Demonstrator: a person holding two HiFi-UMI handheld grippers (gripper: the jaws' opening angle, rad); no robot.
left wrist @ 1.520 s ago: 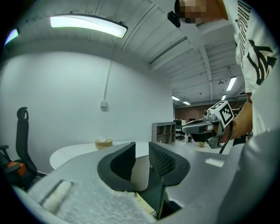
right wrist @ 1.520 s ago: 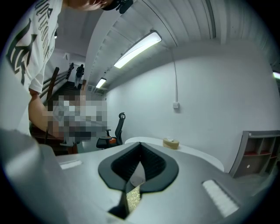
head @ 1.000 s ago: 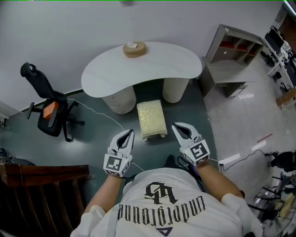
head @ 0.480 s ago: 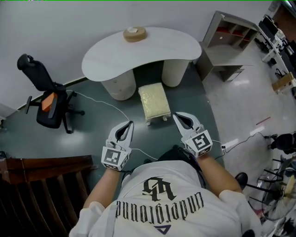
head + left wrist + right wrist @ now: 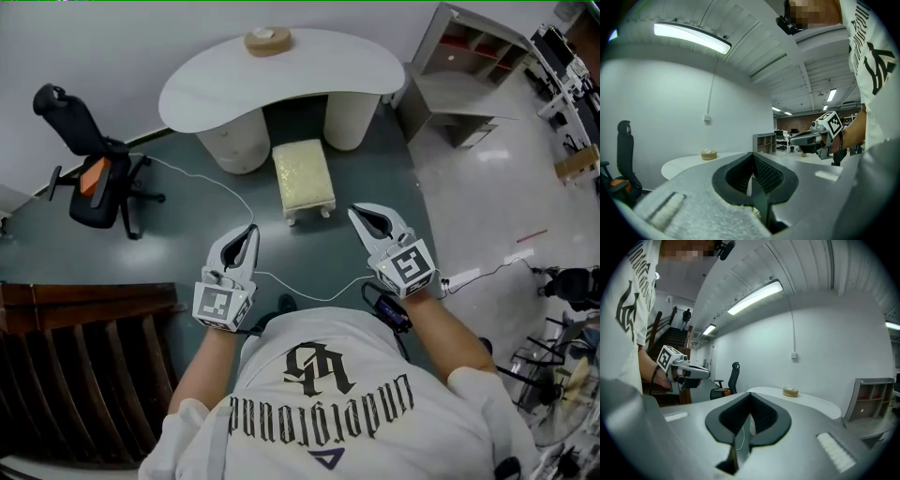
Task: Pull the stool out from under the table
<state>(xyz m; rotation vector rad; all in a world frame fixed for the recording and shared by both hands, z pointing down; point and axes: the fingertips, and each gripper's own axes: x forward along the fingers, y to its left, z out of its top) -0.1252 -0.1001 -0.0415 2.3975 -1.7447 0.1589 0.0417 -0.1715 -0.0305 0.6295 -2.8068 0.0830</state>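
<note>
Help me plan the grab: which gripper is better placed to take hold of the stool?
Right, by a little. In the head view the right gripper sits nearer the stool than the left gripper does. Both are shut and clear of it, so either must open first.

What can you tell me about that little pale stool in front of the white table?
The stool is small and rectangular, with a pale yellow, padded-looking, textured top on short white legs. It stands upright on the dark floor, lengthwise in front of the gap between the two round legs of the white table. Only the floor touches it.
</note>
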